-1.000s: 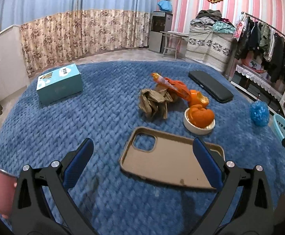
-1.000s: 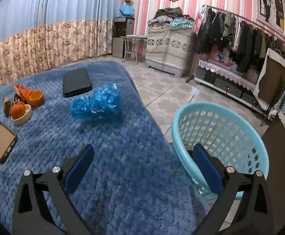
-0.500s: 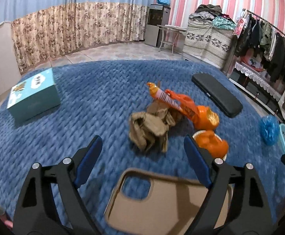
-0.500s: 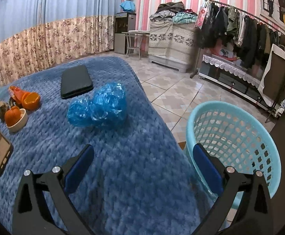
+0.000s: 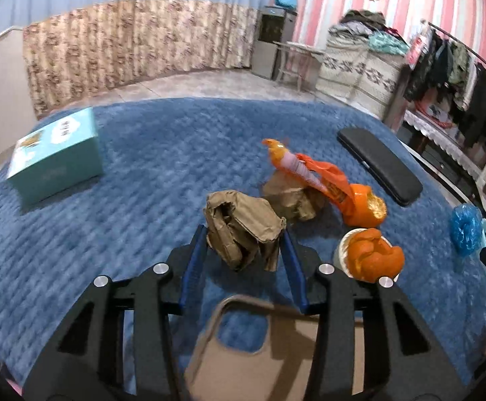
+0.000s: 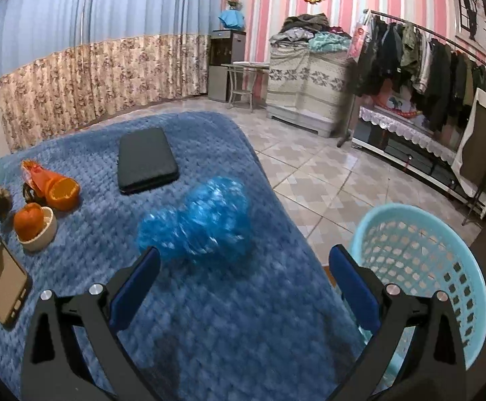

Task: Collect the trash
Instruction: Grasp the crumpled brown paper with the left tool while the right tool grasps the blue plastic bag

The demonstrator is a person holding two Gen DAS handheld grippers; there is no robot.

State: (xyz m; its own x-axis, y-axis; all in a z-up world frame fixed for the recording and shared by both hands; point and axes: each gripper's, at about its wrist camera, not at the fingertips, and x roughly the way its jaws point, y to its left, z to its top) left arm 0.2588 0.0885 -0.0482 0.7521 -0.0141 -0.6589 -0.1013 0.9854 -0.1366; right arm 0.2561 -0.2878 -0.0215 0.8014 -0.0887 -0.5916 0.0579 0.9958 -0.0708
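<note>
A crumpled wad of brown paper [image 5: 243,230] sits on the blue quilted blanket [image 5: 142,180], a second brown wad [image 5: 291,195] just behind it. An orange plastic wrapper [image 5: 323,180] lies slanted beside them, open mouth near the cup of orange peel [image 5: 373,255]. A scrunched blue plastic bag [image 6: 202,220] rests near the blanket's edge, close to the light blue perforated basket [image 6: 420,254] on the floor.

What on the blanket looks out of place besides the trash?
A phone case lies face-up near the blanket's edge, and orange peel is heaped over the rim of a small cup. Nothing looks spilled or broken.
</note>
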